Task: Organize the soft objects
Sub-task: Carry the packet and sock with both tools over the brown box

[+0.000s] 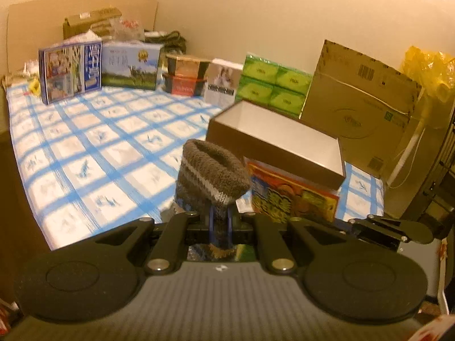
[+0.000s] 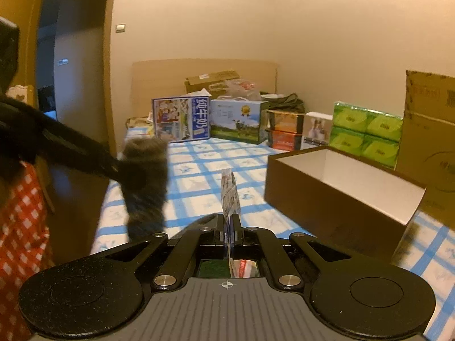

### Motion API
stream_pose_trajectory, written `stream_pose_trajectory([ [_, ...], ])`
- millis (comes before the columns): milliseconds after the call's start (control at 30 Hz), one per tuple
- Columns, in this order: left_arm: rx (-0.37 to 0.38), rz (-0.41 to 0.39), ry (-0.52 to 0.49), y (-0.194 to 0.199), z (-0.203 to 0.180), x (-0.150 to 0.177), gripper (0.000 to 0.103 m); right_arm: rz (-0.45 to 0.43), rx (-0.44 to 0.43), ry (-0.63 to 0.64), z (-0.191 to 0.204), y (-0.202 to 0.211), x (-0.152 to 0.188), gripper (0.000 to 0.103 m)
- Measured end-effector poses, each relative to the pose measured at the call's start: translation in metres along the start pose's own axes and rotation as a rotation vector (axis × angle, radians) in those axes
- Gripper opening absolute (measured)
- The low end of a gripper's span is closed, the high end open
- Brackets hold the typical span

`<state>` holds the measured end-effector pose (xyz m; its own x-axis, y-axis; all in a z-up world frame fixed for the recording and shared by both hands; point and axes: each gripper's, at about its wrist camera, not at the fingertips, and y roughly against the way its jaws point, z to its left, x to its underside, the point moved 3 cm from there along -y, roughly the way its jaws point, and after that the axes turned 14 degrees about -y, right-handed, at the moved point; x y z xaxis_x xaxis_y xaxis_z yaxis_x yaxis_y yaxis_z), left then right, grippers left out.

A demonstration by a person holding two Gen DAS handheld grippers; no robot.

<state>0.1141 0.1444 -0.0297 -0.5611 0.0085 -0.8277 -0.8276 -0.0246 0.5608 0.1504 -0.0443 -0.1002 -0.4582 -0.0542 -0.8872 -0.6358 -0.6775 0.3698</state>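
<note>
My left gripper [image 1: 219,221] is shut on a grey striped knitted sock [image 1: 213,174], whose cuff stands up in front of the camera above the bed. The sock also shows in the right wrist view [image 2: 146,182], blurred, hanging from the left gripper's fingers [image 2: 85,156] at the left. My right gripper [image 2: 231,227] is shut on a thin printed packet [image 2: 230,193] held on edge. An open brown box with a white inside [image 2: 341,193] sits on the bed to the right; it shows in the left wrist view [image 1: 278,139] just beyond the sock.
The bed has a blue and white checked sheet [image 1: 99,142]. Along the back stand milk cartons [image 2: 182,119], a green tissue pack [image 2: 366,133] and a large cardboard box [image 1: 361,105]. A colourful flat box [image 1: 293,196] lies under the brown box. A doorway [image 2: 71,85] is at left.
</note>
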Motion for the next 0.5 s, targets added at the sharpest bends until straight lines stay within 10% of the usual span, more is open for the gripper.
stream_pose_trajectory([
  [500,0.037,-0.028,-0.125,-0.019,-0.016,-0.075,0.008,-0.108,0.066,-0.153,-0.076,0.028,-0.086,0.001],
])
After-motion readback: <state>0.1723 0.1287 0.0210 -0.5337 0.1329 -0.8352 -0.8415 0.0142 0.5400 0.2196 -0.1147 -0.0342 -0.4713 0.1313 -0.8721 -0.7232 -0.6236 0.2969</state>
